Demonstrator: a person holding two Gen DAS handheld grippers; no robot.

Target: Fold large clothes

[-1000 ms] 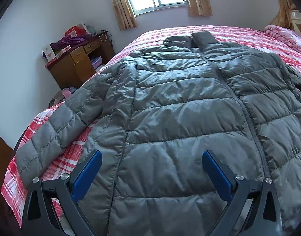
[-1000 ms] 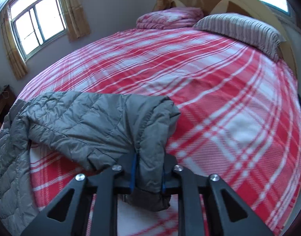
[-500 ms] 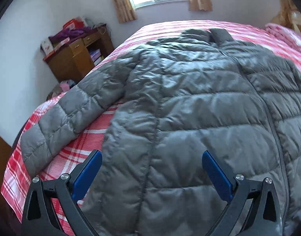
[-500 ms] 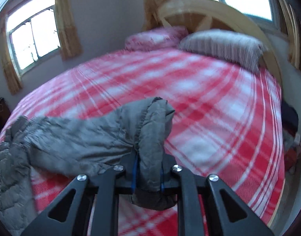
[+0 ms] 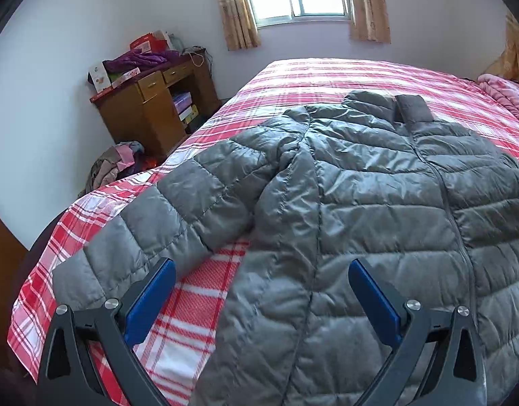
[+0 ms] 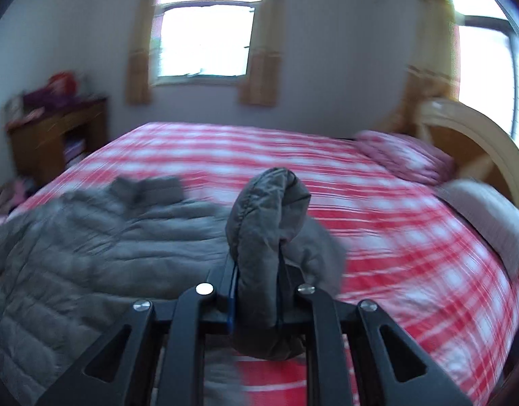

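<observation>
Right wrist — tool clamping sleeve

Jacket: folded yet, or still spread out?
Mostly spread. The jacket lies flat on the bed, one sleeve stretched outward; the right gripper holds the other sleeve's cuff lifted.

- My right gripper is clamped on the cuff of the grey jacket sleeve, which stands up between the fingers.
- The rest of the jacket lies blurred to my left on the red plaid bed.
- Beyond it I see a window, a wooden headboard and a striped pillow.
</observation>
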